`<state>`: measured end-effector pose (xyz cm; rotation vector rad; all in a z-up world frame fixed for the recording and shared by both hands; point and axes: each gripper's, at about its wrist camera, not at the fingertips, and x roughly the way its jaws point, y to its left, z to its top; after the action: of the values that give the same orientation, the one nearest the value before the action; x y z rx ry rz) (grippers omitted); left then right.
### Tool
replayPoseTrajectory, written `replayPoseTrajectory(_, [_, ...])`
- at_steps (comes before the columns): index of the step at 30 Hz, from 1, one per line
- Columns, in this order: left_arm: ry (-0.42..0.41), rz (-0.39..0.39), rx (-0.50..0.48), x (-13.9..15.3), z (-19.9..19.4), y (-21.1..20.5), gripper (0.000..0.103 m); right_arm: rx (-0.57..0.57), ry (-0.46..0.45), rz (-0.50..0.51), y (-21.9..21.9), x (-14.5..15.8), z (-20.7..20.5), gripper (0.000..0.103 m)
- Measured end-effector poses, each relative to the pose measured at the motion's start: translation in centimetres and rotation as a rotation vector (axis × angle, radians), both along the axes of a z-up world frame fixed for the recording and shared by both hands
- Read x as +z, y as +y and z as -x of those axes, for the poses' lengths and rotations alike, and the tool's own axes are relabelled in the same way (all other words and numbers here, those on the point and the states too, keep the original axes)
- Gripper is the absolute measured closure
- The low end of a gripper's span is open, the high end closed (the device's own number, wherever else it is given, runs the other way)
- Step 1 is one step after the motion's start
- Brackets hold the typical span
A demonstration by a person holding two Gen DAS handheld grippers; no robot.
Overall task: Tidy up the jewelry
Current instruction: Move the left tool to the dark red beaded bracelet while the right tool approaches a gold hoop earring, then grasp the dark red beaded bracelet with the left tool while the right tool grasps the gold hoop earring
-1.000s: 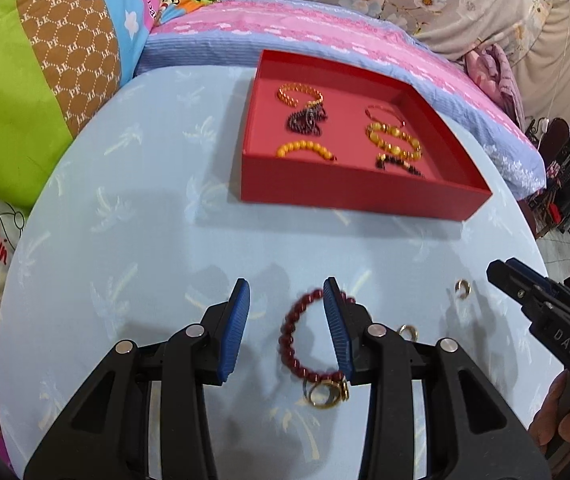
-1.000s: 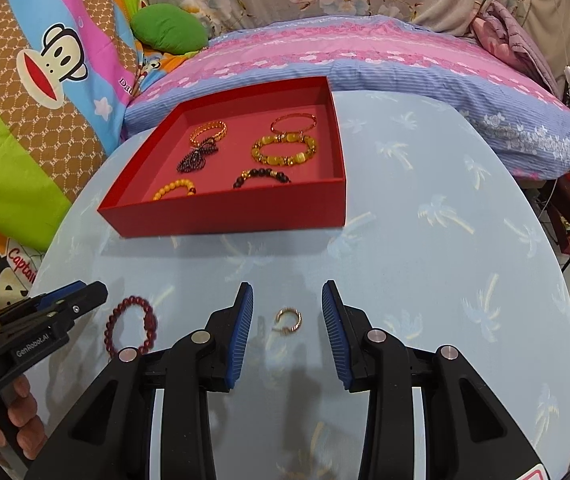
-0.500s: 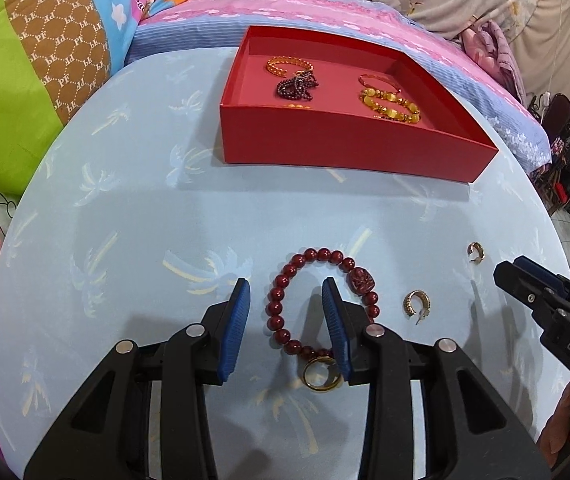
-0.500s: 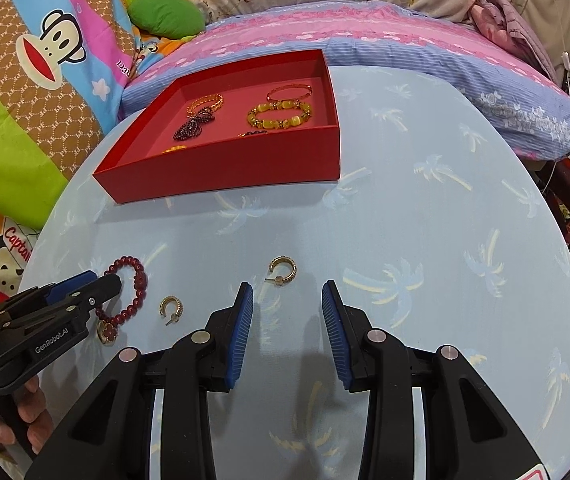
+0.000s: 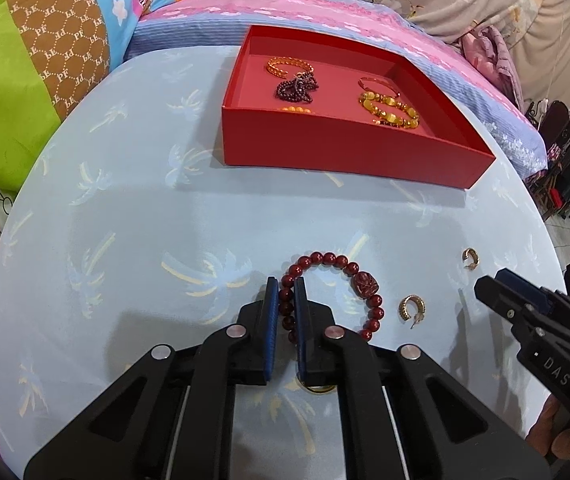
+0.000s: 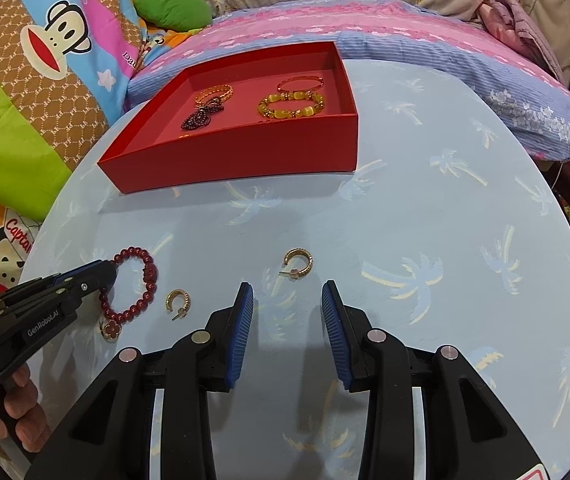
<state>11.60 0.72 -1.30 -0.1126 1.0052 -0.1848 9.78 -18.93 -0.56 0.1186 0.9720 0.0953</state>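
- Bracelet [image 5: 327,280] of dark red beads lies on the worktop [image 5: 125,240], near the red tray [image 5: 325,148].
- Left tool [image 5: 285,292] has just closed, pads clamped on its beads.
- Two gold earrings [image 6: 299,262] lie beside it.
- Right tool [image 6: 287,300] hangs apart, empty.

Glossy red bead bracelet [image 5: 327,285]; matt printed cloth tablecloth [image 5: 125,240].
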Motion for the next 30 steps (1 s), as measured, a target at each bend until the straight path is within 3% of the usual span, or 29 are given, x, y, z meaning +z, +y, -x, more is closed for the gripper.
replayPoseTrajectory(5, [-0.009, 0.052, 0.022, 1.2, -0.3, 1.2, 0.095, 0.021, 0.004, -0.011, 0.6, 0.1, 0.5, 0.067])
replayPoseTrajectory(9, [-0.028, 0.041, 0.059, 1.9, -0.7, 2.4, 0.095, 0.052, 0.01, -0.026, 1.6, 0.2, 1.0, 0.067])
replayPoseTrajectory(17, [0.008, 0.004, 0.13, 0.6, -0.6, 4.8, 0.096, 0.167, 0.009, -0.045, 5.6, 0.7, 1.9, 0.067])
replayPoseTrajectory(30, [0.05, 0.001, 0.111, -0.5, 1.4, 5.6, 0.096, 0.292, 0.028, -0.045, 10.5, -0.1, 1.9, 0.067])
